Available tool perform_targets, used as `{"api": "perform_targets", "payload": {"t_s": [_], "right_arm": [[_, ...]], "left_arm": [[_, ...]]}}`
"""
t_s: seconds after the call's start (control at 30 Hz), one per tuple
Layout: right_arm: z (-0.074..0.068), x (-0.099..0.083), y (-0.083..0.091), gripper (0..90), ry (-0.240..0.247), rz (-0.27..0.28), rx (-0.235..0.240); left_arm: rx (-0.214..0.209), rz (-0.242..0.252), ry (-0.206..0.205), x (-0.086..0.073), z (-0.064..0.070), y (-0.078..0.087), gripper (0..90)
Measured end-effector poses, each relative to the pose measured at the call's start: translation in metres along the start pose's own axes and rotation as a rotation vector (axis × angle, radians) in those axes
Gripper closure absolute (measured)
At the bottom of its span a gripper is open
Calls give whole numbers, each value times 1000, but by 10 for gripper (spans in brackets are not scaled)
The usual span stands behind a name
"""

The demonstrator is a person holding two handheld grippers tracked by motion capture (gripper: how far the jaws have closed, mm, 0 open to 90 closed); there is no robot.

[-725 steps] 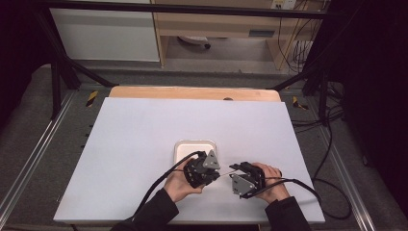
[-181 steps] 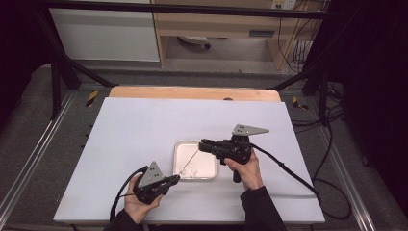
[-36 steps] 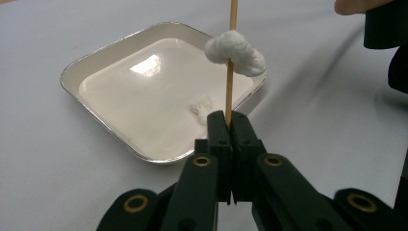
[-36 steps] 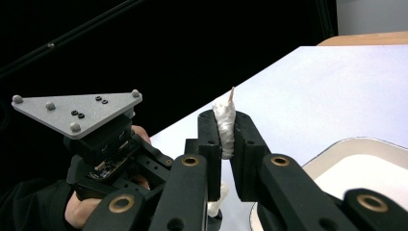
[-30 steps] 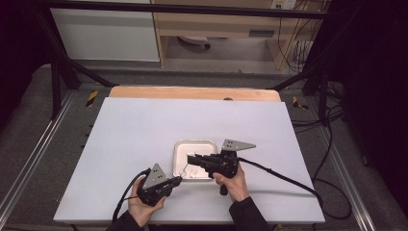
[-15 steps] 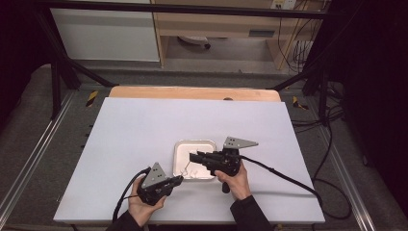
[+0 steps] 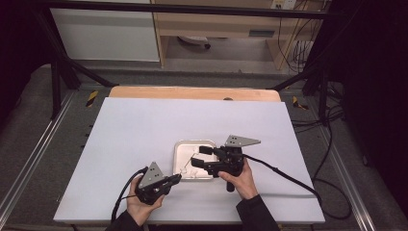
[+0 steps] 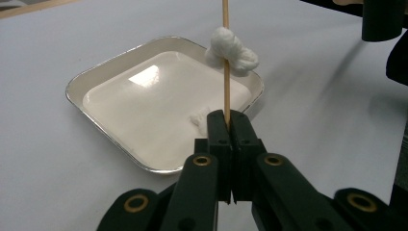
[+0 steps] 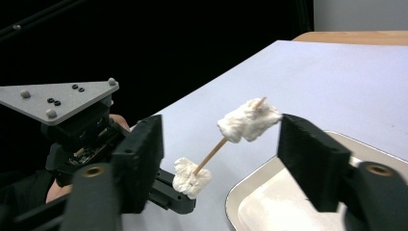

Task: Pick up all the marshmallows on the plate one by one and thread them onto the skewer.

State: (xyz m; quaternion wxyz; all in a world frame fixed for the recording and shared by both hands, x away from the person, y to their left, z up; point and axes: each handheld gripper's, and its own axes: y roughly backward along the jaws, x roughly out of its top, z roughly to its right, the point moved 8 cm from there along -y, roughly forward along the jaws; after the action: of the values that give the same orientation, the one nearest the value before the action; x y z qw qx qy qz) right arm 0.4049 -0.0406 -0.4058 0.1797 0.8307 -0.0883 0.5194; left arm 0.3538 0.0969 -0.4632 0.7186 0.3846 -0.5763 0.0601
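My left gripper (image 7: pixel 176 178) sits at the tray's front-left corner, shut on a thin wooden skewer (image 8: pixel 225 62). The skewer slants up over the tray and carries two white fluffy lumps. In the right gripper view, one lump (image 9: pixel 191 177) sits low near the left gripper's fingertips (image 9: pixel 179 201) and the other lump (image 9: pixel 249 120) sits near the skewer's tip. My right gripper (image 9: pixel 222 150) is open, with a jaw on either side of the upper lump and touching neither. From above, the right gripper (image 7: pixel 198 156) reaches in over the tray from the right.
A shallow, square metal tray (image 7: pixel 177 147) with a white inside lies on the white table (image 7: pixel 144 125); in the left gripper view a small white bit (image 8: pixel 198 119) lies in the tray (image 8: pixel 77 86). A wooden strip (image 7: pixel 192 93) runs along the table's far edge. Cables trail toward the front and right.
Over six seconds the right gripper came down and left from beside the tray to over it, around the skewer's tip. In the last second it barely shifted. The left gripper stayed put.
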Motion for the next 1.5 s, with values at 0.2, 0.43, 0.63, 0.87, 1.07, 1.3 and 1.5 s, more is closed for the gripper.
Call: {"api": "perform_targets", "payload": {"t_s": [0.2, 0.43, 0.63, 0.87, 1.07, 1.3, 1.5], "right_arm": [[0, -7, -1, 234, 24, -34, -14], [2, -5, 6, 170, 28, -63, -45], [9, 1, 10, 197, 15, 1, -61], [6, 10, 3, 452, 28, 52, -15], [5, 12, 2, 702, 8, 59, 19], [2, 5, -6, 795, -41, 80, 54], [-1, 2, -8, 810, -52, 101, 71]], "left_arm": [[31, -2, 1, -1, -5, 2, 892], [68, 7, 13, 0, -13, 6, 892], [24, 30, -7, 2, -8, 6, 892], [2, 4, -32, -1, 1, 0, 892], [-3, 3, -37, -1, 3, -1, 892], [11, 10, -13, -3, 0, 0, 892], [17, 15, -4, -2, 0, -1, 891]]}}
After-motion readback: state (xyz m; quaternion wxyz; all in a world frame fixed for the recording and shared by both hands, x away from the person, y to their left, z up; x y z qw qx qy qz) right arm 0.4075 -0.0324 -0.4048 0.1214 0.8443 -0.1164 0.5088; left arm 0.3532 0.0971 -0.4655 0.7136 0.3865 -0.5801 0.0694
